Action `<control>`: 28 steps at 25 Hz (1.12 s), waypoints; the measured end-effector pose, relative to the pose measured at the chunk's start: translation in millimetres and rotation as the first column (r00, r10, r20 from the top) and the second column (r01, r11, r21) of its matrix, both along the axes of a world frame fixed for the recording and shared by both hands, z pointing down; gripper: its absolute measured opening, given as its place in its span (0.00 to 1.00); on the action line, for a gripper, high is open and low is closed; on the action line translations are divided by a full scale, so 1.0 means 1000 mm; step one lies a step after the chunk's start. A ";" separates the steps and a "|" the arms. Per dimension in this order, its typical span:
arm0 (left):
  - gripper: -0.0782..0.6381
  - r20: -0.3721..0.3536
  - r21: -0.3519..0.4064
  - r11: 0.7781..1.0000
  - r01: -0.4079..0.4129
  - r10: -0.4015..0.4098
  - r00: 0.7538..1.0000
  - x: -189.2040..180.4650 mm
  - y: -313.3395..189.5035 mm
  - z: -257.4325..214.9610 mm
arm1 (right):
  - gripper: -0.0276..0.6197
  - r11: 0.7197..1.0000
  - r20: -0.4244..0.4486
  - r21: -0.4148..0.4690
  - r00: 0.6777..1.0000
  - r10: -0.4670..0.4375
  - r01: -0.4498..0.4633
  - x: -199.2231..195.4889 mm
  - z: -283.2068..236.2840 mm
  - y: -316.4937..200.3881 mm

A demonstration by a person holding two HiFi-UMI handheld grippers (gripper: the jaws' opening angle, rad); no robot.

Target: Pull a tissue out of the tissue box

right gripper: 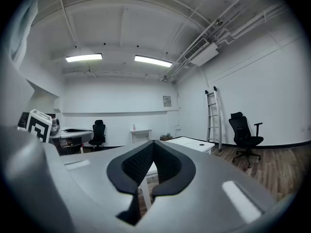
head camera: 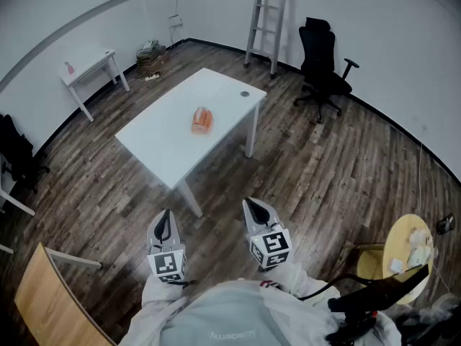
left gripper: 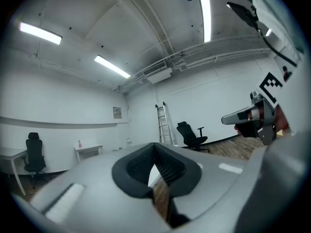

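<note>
— Tissue box (head camera: 202, 120) at twelve o'clock on the table (head camera: 162, 141), well apart from us?
— Yes. Left gripper (head camera: 164, 220) and right gripper (head camera: 256, 209): jaws closed, empty. We should step close, then open one.

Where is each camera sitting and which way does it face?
Head view: on the person's head, looking down at the white table and tissue box; left gripper, right gripper and torso show.
Left gripper view: on the left gripper, level across the room; its shut jaws and the right gripper show.
Right gripper view: on the right gripper, level toward the table; its shut jaws show.
Shared: ladder and black chair appear in all three.
</note>
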State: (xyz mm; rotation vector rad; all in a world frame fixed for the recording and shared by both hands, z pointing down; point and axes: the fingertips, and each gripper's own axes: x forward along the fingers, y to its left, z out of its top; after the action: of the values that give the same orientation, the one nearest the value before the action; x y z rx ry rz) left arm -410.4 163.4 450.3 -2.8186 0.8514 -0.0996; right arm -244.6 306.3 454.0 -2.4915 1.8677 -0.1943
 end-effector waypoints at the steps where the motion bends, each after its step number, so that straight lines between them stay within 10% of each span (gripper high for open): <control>1: 0.11 0.002 -0.002 1.000 -0.002 0.002 1.000 0.001 0.002 0.001 | 0.04 1.000 0.000 -0.001 1.000 0.001 -0.001 0.001 0.000 0.002; 28: 0.11 0.030 -0.002 1.000 -0.009 0.009 1.000 0.034 0.020 0.007 | 0.04 1.000 0.024 0.022 1.000 0.004 -0.004 0.032 0.006 0.028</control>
State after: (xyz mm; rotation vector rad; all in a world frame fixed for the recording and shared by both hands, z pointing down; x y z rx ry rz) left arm -376.5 183.7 457.7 -2.8147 0.8327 -0.1404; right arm -212.7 334.4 460.4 -2.4677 1.8456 -0.2017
